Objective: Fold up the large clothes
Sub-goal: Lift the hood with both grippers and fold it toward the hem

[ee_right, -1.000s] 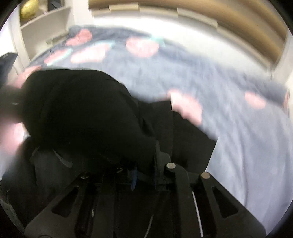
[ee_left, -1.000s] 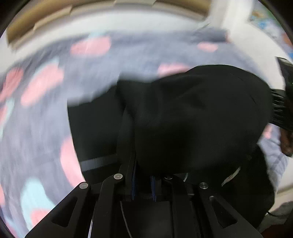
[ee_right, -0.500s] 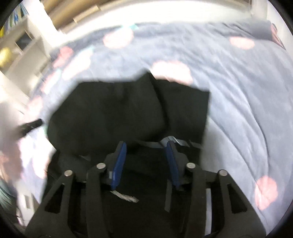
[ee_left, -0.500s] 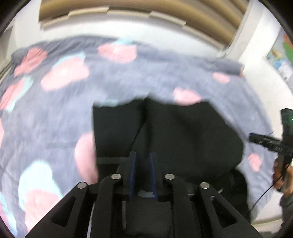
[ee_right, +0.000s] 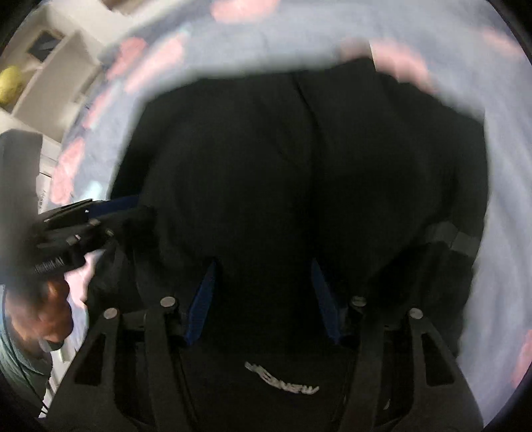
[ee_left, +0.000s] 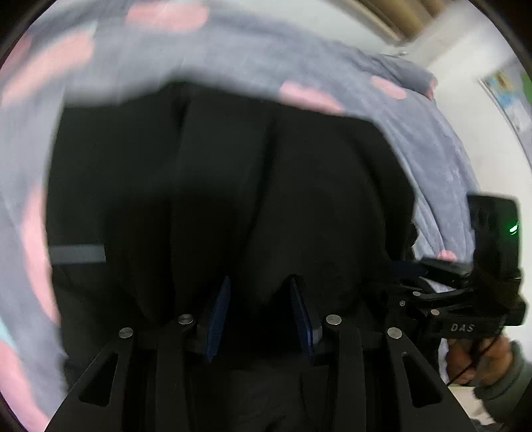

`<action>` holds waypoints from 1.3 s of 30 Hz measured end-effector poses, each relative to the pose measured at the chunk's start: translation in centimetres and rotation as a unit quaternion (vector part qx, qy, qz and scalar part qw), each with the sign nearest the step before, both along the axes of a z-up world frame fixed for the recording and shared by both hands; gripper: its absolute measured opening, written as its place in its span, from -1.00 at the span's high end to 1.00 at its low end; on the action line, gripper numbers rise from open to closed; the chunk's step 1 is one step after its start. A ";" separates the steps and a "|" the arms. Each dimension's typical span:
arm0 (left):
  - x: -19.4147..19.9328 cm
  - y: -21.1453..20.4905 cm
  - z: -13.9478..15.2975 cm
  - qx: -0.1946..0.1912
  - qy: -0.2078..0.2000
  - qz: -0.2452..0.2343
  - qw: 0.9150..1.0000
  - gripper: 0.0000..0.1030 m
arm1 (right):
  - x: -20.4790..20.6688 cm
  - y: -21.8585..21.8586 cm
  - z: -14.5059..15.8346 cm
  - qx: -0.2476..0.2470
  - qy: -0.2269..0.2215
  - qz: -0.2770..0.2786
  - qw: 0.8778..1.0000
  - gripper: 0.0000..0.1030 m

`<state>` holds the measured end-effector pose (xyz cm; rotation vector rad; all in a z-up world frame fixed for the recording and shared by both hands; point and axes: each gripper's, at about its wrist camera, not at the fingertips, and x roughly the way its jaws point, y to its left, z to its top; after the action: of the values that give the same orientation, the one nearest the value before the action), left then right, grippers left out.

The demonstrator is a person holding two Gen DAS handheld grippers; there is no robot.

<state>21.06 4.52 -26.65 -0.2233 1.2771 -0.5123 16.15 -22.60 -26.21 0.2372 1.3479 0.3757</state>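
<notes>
1. A grey-blue blanket [ee_left: 432, 133] with blurred pink blotches covered the bed and filled the far part of both views.
2. One pink blotch [ee_left: 309, 96] lay far right of centre in the left wrist view.
3. A wooden slatted panel [ee_left: 395, 16] ran along the far wall.
4. A colourful poster [ee_left: 508, 96] hung on the white wall at far right.
5. White shelving [ee_right: 50, 79] stood at far left in the right wrist view.
6. A yellow round object [ee_right: 11, 83] sat on that shelving.
</notes>
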 end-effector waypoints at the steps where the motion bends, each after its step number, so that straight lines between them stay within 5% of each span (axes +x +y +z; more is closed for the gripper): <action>1: -0.3 0.4 -0.7 -0.013 0.004 0.005 1.000 0.25 | -0.2 -0.5 -0.8 0.014 0.005 -0.010 1.000 -0.06; 8: 0.2 1.5 -0.9 -0.033 0.021 0.019 0.999 0.35 | -0.1 -1.1 0.1 0.018 0.008 -0.010 1.000 -0.06; 13: 0.1 1.2 4.5 -0.024 -0.038 0.005 0.999 0.37 | -0.3 -2.9 5.9 0.015 -0.059 -0.019 0.998 -0.10; 17: 1.2 0.9 7.1 -0.030 -0.079 0.018 0.996 0.17 | 1.9 -4.4 8.2 0.041 -0.096 -0.045 0.994 -0.11; 21: 2.9 0.6 3.3 0.028 -0.054 0.034 0.998 0.16 | 4.8 -4.2 5.3 -0.020 -0.080 -0.063 0.995 -0.03; 25: 3.3 2.7 -0.5 0.009 -0.026 0.053 0.998 0.36 | 5.3 -4.2 0.5 -0.049 -0.019 -0.064 0.997 0.44; 29: 3.6 2.9 -1.3 -0.010 -0.011 0.071 0.997 0.48 | 4.8 -4.8 -0.3 -0.037 -0.014 -0.080 0.996 0.50; 33: 3.0 2.5 0.1 -0.002 -0.009 0.066 0.998 0.48 | 4.3 -4.3 1.1 -0.058 -0.013 -0.069 0.996 0.42; 36: 1.5 2.6 2.3 0.016 -0.024 0.063 0.998 0.47 | 2.1 -4.0 2.8 -0.059 -0.023 -0.059 0.996 -0.01; 39: -1.2 3.4 3.7 0.066 -0.032 0.065 0.995 0.10 | -0.4 -4.6 4.5 -0.056 -0.038 -0.060 0.996 -0.24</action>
<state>19.89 7.96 -22.93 -0.1761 1.2208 -0.3197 15.76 -27.16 -21.74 0.2074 1.2694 0.2060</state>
